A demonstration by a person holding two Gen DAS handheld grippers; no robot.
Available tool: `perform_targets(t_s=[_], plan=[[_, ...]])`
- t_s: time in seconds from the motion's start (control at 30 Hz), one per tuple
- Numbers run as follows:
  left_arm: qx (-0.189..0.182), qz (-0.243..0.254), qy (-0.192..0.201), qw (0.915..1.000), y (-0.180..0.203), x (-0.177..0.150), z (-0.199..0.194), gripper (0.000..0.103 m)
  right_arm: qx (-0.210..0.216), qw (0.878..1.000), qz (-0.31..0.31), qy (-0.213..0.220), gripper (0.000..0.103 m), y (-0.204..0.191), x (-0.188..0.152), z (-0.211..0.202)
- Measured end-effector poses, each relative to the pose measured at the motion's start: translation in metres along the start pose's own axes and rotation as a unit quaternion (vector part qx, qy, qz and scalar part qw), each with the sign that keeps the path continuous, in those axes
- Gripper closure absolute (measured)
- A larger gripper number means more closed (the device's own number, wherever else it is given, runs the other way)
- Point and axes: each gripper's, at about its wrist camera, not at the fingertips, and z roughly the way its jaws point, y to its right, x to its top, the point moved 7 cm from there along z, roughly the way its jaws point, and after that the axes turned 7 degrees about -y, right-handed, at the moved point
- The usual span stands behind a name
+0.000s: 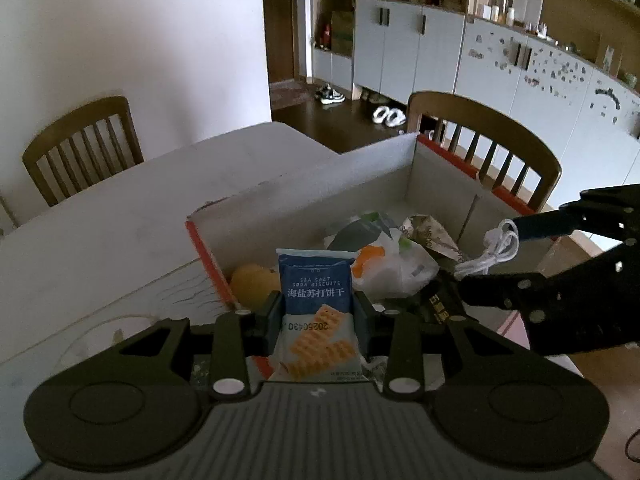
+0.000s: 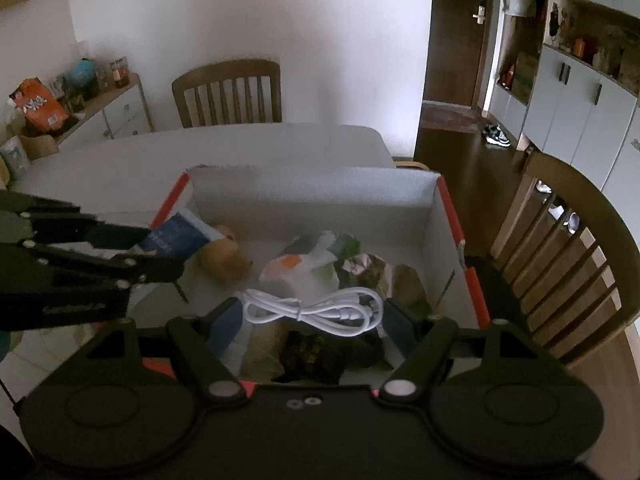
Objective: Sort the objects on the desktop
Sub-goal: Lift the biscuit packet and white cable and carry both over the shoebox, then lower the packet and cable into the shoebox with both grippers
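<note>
One cardboard box (image 2: 312,188), one biscuit packet (image 1: 315,300), one white cable (image 2: 316,310), one yellow fruit (image 1: 250,284), two wooden chairs (image 1: 82,148), one table (image 1: 120,208)

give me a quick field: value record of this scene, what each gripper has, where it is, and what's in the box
left gripper: shut on soda biscuit packet, over the box's left end
right gripper: white cable lies across its fingers, over the box; grip unclear
box: open cardboard, red-edged, on the white table
box contents: yellow-brown round item, white plastic bag, dark wrappers
surroundings: wooden chairs at the table
</note>
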Motion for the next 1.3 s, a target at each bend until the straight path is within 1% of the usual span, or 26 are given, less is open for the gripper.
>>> perform_targets(t_s=[0.2, 0.3, 0.43, 0.6, 0.73, 0.8, 0.9, 1.0, 1.13, 1.2, 1.27, 1.3], plan=[[0.011, -0.001, -0.027, 0.9996, 0.001, 0.002, 0.026, 0.067, 0.006, 1.0, -0.006, -0.013, 0.027, 0.005, -0.005, 0.012], [0.009, -0.004, -0.046, 0.9989, 0.0, 0.002, 0.039, 0.067, 0.006, 0.999, -0.02, -0.032, 0.027, 0.004, -0.009, 0.022], [0.011, 0.002, -0.058, 0.9983, 0.001, 0.005, 0.05, 0.067, 0.005, 0.998, -0.025, -0.056, 0.027, 0.004, -0.011, 0.036], [0.01, -0.001, -0.077, 0.997, -0.002, 0.006, 0.062, 0.067, 0.002, 0.997, -0.027, -0.072, 0.027, 0.008, -0.014, 0.047], [0.013, -0.003, -0.088, 0.9961, -0.002, 0.006, 0.07, 0.067, 0.001, 0.997, -0.024, -0.077, 0.027, 0.01, -0.015, 0.056], [0.013, 0.005, -0.09, 0.9958, 0.001, 0.006, 0.072, 0.067, 0.007, 0.997, -0.02, -0.079, 0.027, 0.011, -0.015, 0.058], [0.013, 0.009, -0.095, 0.9953, 0.003, 0.005, 0.074, 0.067, 0.005, 0.997, -0.024, -0.078, 0.027, 0.009, -0.015, 0.06], [0.015, 0.014, -0.101, 0.9947, 0.005, 0.004, 0.076, 0.066, 0.016, 0.996, -0.026, -0.079, 0.026, 0.008, -0.014, 0.059], [0.014, 0.019, -0.105, 0.9942, 0.006, 0.004, 0.077, 0.065, 0.018, 0.996, -0.029, -0.077, 0.026, 0.006, -0.014, 0.055], [0.017, 0.026, -0.107, 0.9938, 0.008, 0.003, 0.076, 0.062, 0.02, 0.997, -0.027, -0.075, 0.024, 0.007, -0.014, 0.053], [0.013, 0.029, -0.106, 0.9939, 0.01, 0.003, 0.075, 0.054, 0.02, 0.997, -0.025, -0.072, 0.023, 0.007, -0.013, 0.051], [0.012, 0.029, -0.104, 0.9941, 0.01, 0.003, 0.074, 0.041, 0.021, 0.997, -0.024, -0.07, 0.022, 0.008, -0.013, 0.05]])
